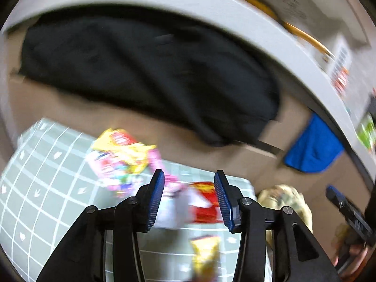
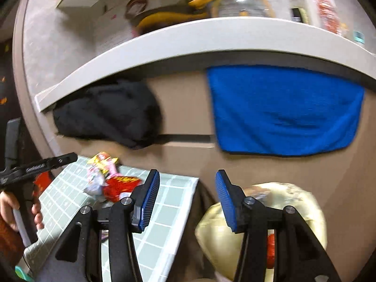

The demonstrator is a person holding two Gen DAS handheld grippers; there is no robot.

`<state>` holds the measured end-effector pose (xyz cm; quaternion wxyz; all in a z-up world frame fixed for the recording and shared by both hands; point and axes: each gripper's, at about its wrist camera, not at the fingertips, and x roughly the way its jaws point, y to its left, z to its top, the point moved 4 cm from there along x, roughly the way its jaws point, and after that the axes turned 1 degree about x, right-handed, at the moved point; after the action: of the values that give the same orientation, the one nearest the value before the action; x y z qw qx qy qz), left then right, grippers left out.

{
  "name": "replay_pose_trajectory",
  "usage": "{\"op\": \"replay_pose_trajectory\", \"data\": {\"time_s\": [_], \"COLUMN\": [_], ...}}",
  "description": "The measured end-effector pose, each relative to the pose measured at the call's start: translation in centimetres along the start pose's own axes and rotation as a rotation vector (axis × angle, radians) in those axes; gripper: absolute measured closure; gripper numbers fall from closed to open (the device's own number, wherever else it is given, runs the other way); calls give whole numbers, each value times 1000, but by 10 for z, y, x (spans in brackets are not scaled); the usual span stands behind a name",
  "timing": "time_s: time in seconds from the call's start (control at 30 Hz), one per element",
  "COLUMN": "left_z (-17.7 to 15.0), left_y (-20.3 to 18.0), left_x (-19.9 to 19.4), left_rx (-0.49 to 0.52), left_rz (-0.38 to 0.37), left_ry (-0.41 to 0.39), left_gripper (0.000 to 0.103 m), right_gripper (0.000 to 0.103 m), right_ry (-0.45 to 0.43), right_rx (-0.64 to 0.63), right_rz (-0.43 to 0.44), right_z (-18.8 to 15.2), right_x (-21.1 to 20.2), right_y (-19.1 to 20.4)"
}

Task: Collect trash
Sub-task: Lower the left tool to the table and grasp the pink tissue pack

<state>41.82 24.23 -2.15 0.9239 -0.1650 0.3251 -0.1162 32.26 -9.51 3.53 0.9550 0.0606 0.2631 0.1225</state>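
Snack wrappers lie on a table with a green grid cloth point(image 1: 47, 188): a yellow and pink bunch point(image 1: 122, 150), a red wrapper point(image 1: 204, 202) and a yellow one point(image 1: 205, 256) near the front. My left gripper point(image 1: 189, 176) hovers open above them, the red wrapper showing between its fingers but not pinched. My right gripper point(image 2: 186, 176) is open and empty, over the gap between the table's corner point(image 2: 188, 183) and a cream bag point(image 2: 282, 202) that holds something red. The same red wrapper point(image 2: 117, 185) lies left of it.
A black cloth point(image 1: 141, 75) and a blue towel point(image 2: 282, 110) hang on the brown cabinet front under a white counter edge point(image 2: 188, 40). A hand point(image 2: 9, 206) holds the left tool's black frame point(image 2: 35, 166) at the left edge. Both views are blurred.
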Motion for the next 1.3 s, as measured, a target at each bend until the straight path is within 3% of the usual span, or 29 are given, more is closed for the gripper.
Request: {"op": "replay_pose_trajectory", "data": {"time_s": [0.13,0.3,0.43,0.53,0.67,0.77,0.83,0.93,1.03,1.1,1.3], "left_z": [-6,-18,-14,-12,-15,-15,-12,-9,-9,-9,-9], "left_y": [72,104,103,89,92,113,129,149,153,149,123], "left_x": [33,78,108,119,113,99,92,82,83,91,110], "left_rx": [-214,-309,-236,-49,110,140,105,-62,-185,-208,-129], "left_rz": [84,159,293,374,380,393,361,221,177,190,312], "left_ry": [15,90,142,160,156,149,147,137,127,141,151], "left_gripper": [53,53,53,53,50,50,50,51,50,48,47], "right_gripper": [56,56,56,56,56,56,56,56,56,56,56], "right_ry": [51,105,147,174,204,219,225,233,234,228,205], "right_rx": [-28,-54,-74,-57,-51,-64,-58,-53,-44,-36,-60], "right_rz": [36,57,56,52,60,67,79,89,105,118,137], "right_z": [-5,-12,-19,-23,-29,-35,-39,-43,-45,-44,-41], "right_x": [29,62,86,102,122,132,136,142,147,147,144], "right_y": [37,65,74,71,72,74,75,74,75,75,82]}}
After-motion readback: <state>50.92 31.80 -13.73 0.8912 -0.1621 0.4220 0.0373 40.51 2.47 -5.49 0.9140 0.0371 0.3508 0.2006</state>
